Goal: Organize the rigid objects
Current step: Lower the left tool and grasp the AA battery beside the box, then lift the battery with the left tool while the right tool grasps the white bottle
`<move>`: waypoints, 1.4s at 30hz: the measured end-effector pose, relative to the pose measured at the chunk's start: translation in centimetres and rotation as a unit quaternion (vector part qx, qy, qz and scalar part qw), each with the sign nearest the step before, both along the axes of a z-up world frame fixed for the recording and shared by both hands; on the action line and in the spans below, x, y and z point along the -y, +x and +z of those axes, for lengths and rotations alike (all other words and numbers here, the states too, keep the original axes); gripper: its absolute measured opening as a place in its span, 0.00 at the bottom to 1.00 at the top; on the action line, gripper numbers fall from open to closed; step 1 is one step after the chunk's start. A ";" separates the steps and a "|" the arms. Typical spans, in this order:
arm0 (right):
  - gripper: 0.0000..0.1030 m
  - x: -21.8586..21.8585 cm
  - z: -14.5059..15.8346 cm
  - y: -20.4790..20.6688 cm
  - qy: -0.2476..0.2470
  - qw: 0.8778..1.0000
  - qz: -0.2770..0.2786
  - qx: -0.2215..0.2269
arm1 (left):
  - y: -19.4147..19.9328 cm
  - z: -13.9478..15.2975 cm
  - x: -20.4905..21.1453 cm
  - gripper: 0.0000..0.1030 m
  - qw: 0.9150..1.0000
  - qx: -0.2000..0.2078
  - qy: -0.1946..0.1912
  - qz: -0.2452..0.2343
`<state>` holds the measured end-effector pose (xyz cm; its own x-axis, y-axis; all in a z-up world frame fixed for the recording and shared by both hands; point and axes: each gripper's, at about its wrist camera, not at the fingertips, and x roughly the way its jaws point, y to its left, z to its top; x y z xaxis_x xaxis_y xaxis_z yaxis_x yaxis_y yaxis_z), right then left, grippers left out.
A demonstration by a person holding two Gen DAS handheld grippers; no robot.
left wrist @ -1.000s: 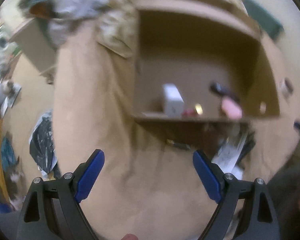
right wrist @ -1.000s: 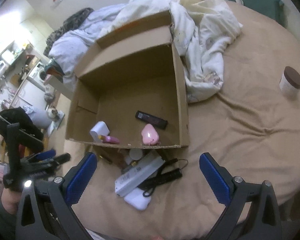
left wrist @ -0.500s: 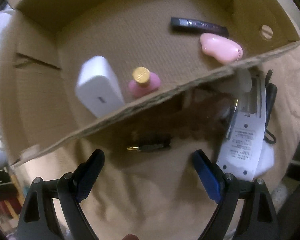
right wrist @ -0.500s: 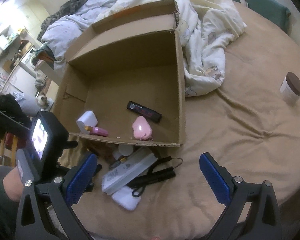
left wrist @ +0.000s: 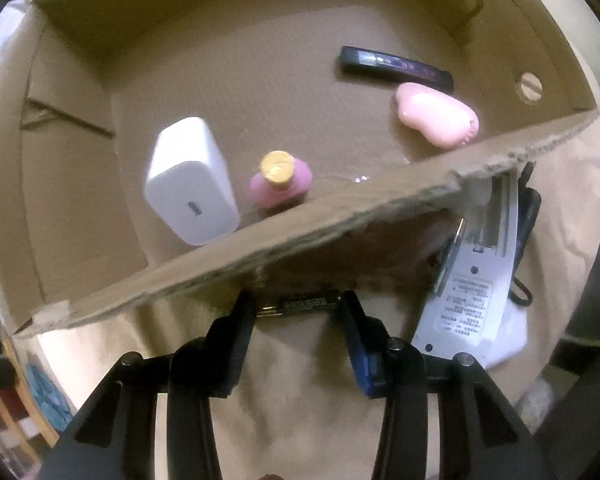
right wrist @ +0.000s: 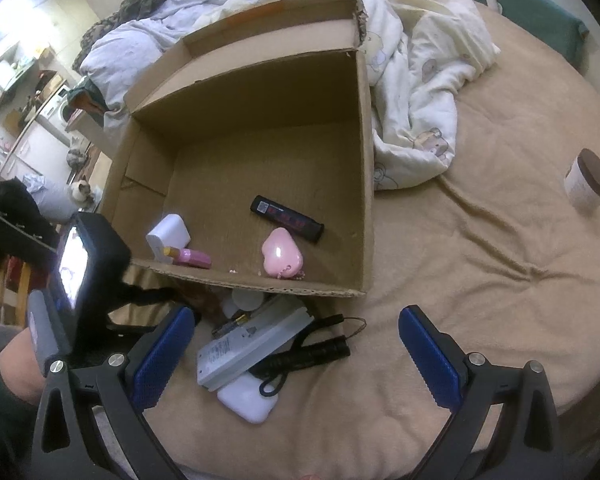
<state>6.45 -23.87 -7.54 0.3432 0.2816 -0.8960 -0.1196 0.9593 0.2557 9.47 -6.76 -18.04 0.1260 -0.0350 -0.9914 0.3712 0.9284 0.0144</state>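
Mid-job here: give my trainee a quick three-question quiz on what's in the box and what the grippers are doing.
1. True or false: the white charger lies inside the cardboard box.
2. What sits between the closing left gripper's jaws?
A. pink heart-shaped case
B. small dark tube
C. brown-lidded jar
3. Is the right gripper open or shut?

Key: 1 true; 2 B; 3 open.

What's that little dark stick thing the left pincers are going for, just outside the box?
The small dark stick is slim, blackish, with a gold-coloured end and fine print along its side. It lies flat on the tan blanket, close against the cardboard box wall. The left gripper straddles it lengthwise, jaws closing on its ends.
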 end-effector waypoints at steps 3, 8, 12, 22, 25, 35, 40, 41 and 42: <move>1.00 0.4 -0.2 0.2 0.010 1.000 -0.008 -0.006 | -0.5 1.0 -0.4 0.39 1.000 0.003 -0.002 0.003; 1.00 1.3 -0.7 0.4 0.055 0.998 -0.021 -0.024 | -1.2 4.4 -3.2 0.39 0.999 0.001 -0.015 0.048; 0.91 1.1 -1.9 0.7 0.105 0.992 -0.017 -0.062 | -2.7 8.2 -5.3 0.39 0.997 0.029 -0.018 0.069; 0.56 -2.1 -4.1 2.0 0.126 0.986 0.007 -0.107 | -3.7 10.9 -9.7 0.39 0.983 0.091 -0.056 0.152; 0.48 -3.1 -5.1 2.7 0.123 0.985 0.010 -0.119 | -3.5 11.1 -9.2 0.39 0.981 0.096 -0.066 0.156; 0.34 -5.3 -8.1 3.9 0.072 0.989 0.003 -0.129 | -3.5 10.5 -7.7 0.39 0.982 0.102 -0.060 0.145; 0.29 -5.8 -8.0 3.3 0.062 0.991 0.014 -0.122 | -3.3 10.4 -7.2 0.39 0.983 0.105 -0.050 0.141; 0.29 -5.7 -7.9 3.1 0.063 0.991 0.012 -0.120 | -3.3 10.3 -7.2 0.39 0.983 0.105 -0.049 0.141; 0.29 -5.5 -7.7 3.0 0.064 0.991 0.011 -0.116 | -3.3 10.3 -7.2 0.39 0.983 0.104 -0.048 0.142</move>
